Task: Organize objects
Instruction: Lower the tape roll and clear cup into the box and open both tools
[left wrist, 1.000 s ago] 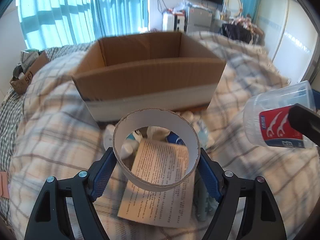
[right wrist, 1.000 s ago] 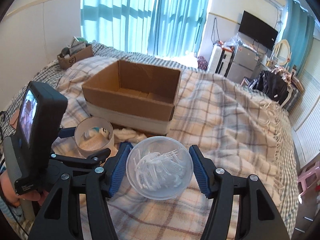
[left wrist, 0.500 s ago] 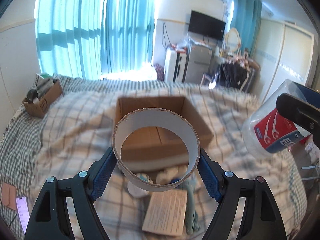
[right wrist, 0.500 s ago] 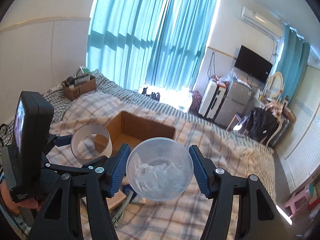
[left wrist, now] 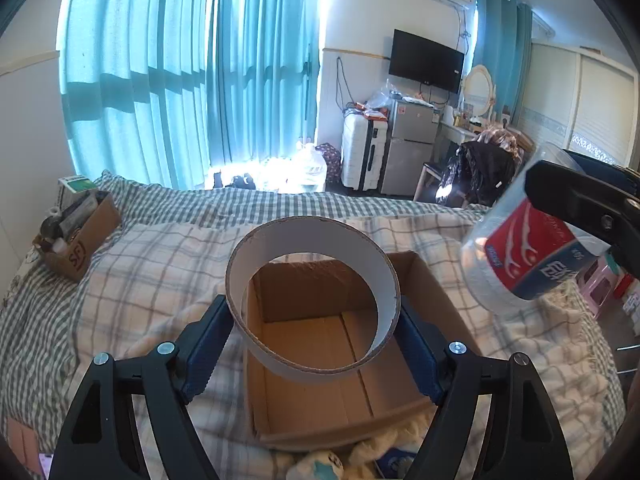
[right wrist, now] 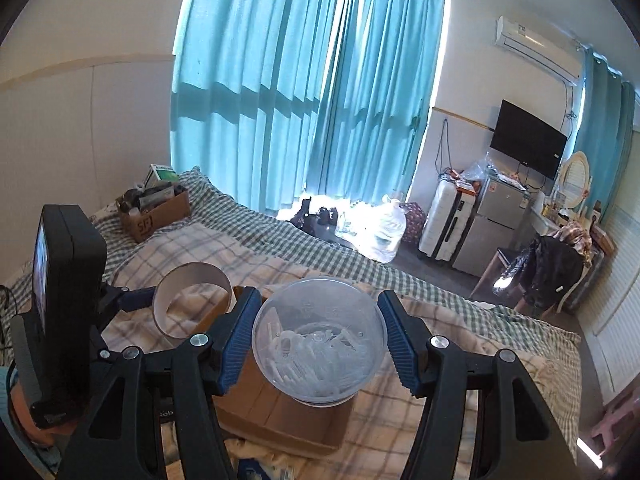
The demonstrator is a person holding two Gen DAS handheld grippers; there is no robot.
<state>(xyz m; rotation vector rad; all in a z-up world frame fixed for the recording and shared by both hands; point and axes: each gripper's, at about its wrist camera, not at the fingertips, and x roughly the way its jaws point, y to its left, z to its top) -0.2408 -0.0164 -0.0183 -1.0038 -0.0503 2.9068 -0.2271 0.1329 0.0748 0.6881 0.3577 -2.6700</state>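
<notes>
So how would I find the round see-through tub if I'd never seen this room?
Start at the big bed with the checked blanket, then find the open cardboard box lying on it. Above that box two claws each hold something, and the right claw grips the tub. It is clear plastic with white floss picks inside and a red and blue label, unlike the plain hollow cardboard ring beside it.

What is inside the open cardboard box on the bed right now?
The cardboard box shows only its bare brown floor and flaps. The cardboard ring held in the left gripper covers part of its back wall, so that bit cannot be checked.
</notes>
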